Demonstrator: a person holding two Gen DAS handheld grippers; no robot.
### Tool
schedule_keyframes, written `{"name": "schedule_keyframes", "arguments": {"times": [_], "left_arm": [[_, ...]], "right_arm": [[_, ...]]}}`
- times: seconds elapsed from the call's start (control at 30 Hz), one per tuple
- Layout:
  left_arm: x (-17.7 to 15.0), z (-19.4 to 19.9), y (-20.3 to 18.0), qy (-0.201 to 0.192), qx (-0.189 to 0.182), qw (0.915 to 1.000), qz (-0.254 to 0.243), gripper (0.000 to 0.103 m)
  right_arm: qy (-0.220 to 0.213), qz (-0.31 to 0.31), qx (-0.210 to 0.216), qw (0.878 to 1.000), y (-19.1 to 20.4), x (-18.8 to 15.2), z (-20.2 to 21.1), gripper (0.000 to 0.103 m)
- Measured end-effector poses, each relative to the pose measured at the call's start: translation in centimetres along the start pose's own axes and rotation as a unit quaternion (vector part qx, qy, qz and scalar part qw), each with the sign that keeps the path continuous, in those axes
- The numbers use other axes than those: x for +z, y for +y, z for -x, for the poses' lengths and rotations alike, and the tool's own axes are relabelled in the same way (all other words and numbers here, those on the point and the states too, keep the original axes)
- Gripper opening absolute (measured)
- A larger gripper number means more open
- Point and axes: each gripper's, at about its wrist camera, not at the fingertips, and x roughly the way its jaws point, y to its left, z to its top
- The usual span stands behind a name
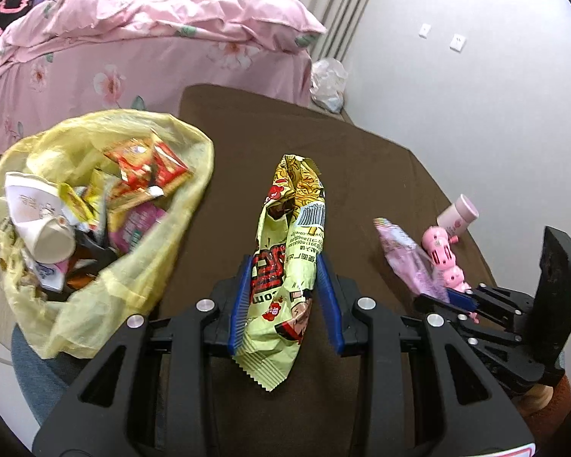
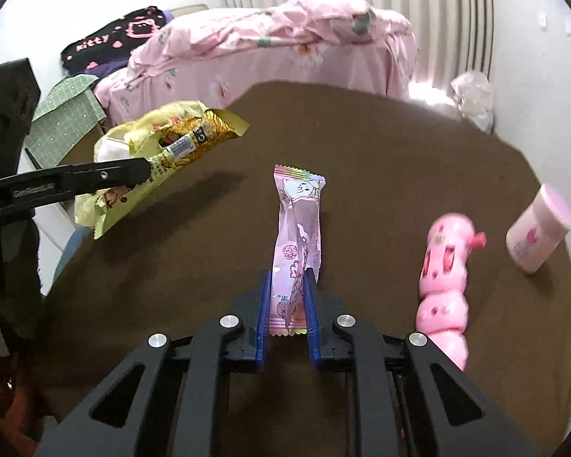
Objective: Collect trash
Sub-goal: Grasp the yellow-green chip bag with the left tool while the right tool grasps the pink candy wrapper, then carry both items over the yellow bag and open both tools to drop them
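Observation:
My left gripper (image 1: 283, 262) is shut on a yellow-green snack wrapper (image 1: 289, 251) and holds it above the brown table (image 1: 361, 167), right of the open yellow trash bag (image 1: 95, 209) full of wrappers and a paper cup. In the right wrist view the same wrapper (image 2: 163, 167) hangs from the left gripper (image 2: 148, 171) at the left. My right gripper (image 2: 287, 278) is shut on a pink candy wrapper (image 2: 297, 236), held upright over the table; it also shows in the left wrist view (image 1: 411, 259).
A pink toy of stacked balls (image 2: 443, 278) and a pink-white bottle (image 2: 536, 228) lie on the table at the right. A bed with pink floral bedding (image 1: 133, 38) stands behind. A crumpled clear plastic bag (image 1: 329, 82) lies by the wall.

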Motion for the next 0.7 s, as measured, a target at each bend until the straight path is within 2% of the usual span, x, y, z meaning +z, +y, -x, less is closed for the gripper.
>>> {"name": "schedule_keyframes", "arguments": {"times": [0.2,0.37,0.57,0.7], "left_arm": [[1.4,3.3,2.1,-0.048,0.028,0.9984,0.010,0.032],[2.4,6.3,4.2,-0.091,0.061,0.9937,0.020,0.032],[2.9,9.5,9.1,-0.137,0.101,0.9815,0.088,0.032],[2.5,10.4,11.6,-0.149,0.120,0.9735,0.125,0.032]], "right_arm": [[-0.042,0.038,0.023,0.998,2.3,3.7,1.9,0.016],[-0.068,0.070,0.052,0.994,4.8,7.2,2.6,0.016],[-0.077,0.110,0.092,0.987,9.0,11.2,1.3,0.016],[-0.070,0.121,0.114,0.984,10.7,12.7,-0.1,0.016]]}}
